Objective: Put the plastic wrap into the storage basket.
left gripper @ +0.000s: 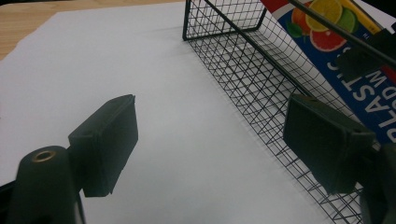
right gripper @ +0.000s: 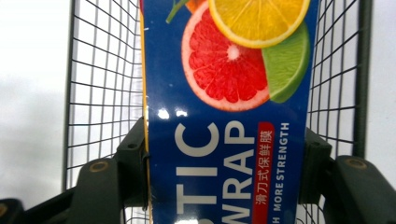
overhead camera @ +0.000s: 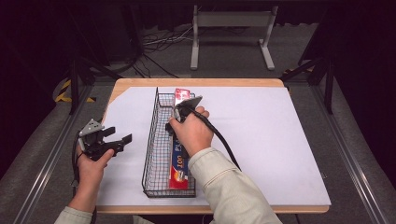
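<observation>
My right gripper (overhead camera: 176,122) grips the plastic wrap box (overhead camera: 179,161) inside the wire basket (overhead camera: 152,154); my left gripper (overhead camera: 122,140) hovers open at its left.

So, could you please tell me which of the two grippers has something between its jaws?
The right gripper: its jaws sit against both sides of the blue plastic wrap box inside the wire basket. The left gripper is open over the white sheet.

Lab: dark curtains (overhead camera: 37,37), floor cables (overhead camera: 154,42), rail frame (overhead camera: 51,154).
</observation>
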Available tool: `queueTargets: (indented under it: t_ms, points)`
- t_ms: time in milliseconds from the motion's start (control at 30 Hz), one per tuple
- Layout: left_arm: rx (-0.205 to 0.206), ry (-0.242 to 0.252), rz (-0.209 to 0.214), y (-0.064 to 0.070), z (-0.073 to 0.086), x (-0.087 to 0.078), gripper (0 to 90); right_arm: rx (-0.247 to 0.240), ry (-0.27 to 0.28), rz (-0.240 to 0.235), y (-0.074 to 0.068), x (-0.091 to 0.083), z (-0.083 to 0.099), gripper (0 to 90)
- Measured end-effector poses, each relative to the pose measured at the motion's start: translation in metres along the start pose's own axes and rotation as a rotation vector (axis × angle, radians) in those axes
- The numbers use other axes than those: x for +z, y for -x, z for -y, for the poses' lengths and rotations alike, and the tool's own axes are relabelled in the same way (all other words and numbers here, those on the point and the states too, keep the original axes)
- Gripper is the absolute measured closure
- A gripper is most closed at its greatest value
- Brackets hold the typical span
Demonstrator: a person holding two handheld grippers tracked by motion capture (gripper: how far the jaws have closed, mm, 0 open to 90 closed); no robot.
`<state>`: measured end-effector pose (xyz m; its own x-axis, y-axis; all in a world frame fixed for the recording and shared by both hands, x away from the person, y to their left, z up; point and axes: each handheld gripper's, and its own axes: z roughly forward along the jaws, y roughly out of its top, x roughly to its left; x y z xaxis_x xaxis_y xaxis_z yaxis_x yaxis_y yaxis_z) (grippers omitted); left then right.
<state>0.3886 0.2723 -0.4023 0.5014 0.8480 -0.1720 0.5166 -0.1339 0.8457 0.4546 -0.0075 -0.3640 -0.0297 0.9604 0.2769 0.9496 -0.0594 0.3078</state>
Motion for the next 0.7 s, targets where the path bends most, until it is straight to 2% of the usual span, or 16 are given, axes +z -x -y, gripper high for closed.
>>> queueTargets:
  t_ms: [233, 700]
  points:
    - [-0.006, -0.001, 0.0, -0.001, 0.0, 0.0, 18.8, 0.01, -0.031, 0.025, 0.0, 0.009, -0.001, 38.1]
    - [-0.005, -0.01, 0.003, -0.001, 0.001, 0.002, 18.8, 0.016, -0.058, 0.055, -0.003, 0.016, -0.003, 38.1]
